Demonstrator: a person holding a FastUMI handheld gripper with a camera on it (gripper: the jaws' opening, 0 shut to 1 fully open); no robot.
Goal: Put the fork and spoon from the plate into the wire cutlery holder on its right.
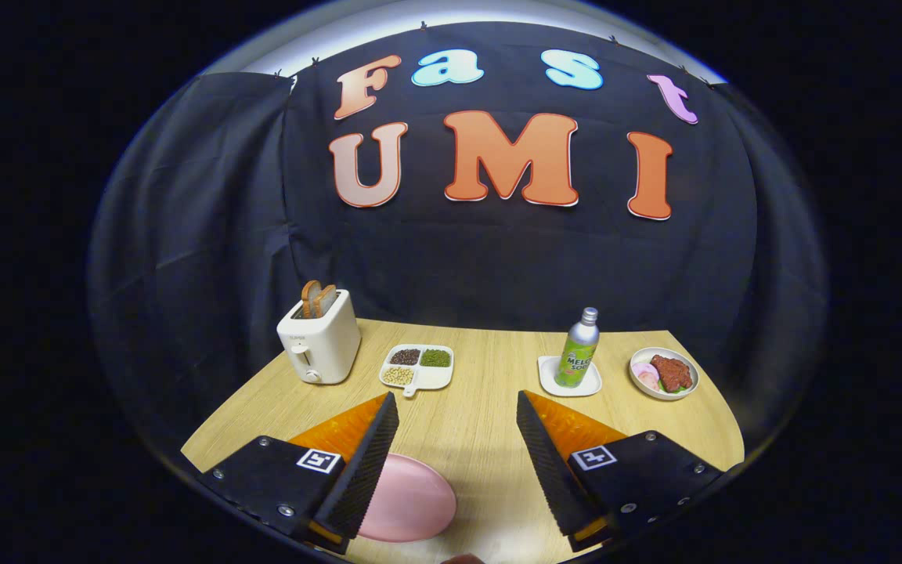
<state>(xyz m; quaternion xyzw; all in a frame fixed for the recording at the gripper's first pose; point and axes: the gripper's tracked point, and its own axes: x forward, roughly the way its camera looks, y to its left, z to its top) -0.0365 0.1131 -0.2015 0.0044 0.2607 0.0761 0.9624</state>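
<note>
Pink plate [412,501] lies at the desk's [482,423] near edge, partly between your gripper's [457,411] wide-spread, empty fingers.

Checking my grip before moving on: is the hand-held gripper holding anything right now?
No, the hand-held gripper is open, with only bare table and part of the pink plate between its fingers.

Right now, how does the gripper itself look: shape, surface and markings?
The gripper has two wedge-shaped fingers with ribbed inner faces. Each sits on a flat mount with small screws, and each mount carries a square black-and-white marker.
</note>
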